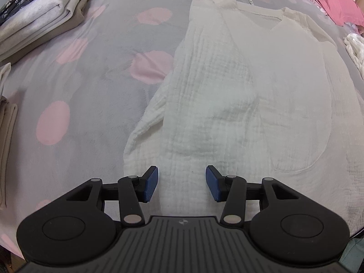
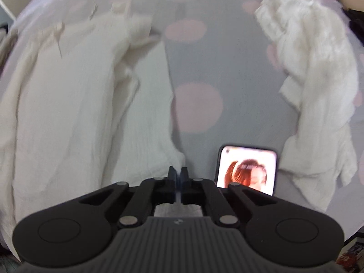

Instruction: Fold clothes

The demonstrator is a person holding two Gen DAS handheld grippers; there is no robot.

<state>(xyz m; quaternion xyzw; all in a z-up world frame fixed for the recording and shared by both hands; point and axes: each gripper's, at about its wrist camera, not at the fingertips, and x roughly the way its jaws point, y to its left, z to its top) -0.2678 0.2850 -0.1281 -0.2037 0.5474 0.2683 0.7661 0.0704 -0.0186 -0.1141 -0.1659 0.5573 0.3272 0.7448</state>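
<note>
- I am holding my left gripper [image 1: 182, 185] pointing steeply down over the near hem of the white shirt [image 1: 227, 104], its blue pads [image 1: 150, 184] standing apart with shirt cloth showing in the gap between them.
- Those pads are not pressing on anything that I can see; the left tongs are released, and I cannot tell whether the tips are touching the cloth below.
- The shirt is lying spread on the blanket [image 1: 91, 86], grey with pink dots, its neck at the far end and its hem near me.
- Its left sleeve is lying folded in along the body.
- I am pointing my right gripper [image 2: 178, 174] steeply down too, at the shirt's [image 2: 68, 104] near right corner.
- Its fingers are clenched together, meeting just at the corner's edge; this view is blurred, so I cannot tell whether any cloth is pinched between them.
- A phone [image 2: 246, 169] with a lit screen is lying on the blanket [image 2: 238, 72] just right of my right gripper.
- A crumpled white garment [image 2: 318, 79] is lying further right, apart from the shirt.
- A stack of folded clothes [image 1: 43, 16] is sitting at the far left of the blanket, well apart from the shirt.
- A pink pillow [image 1: 336, 2] is lying at the far right corner.
</note>
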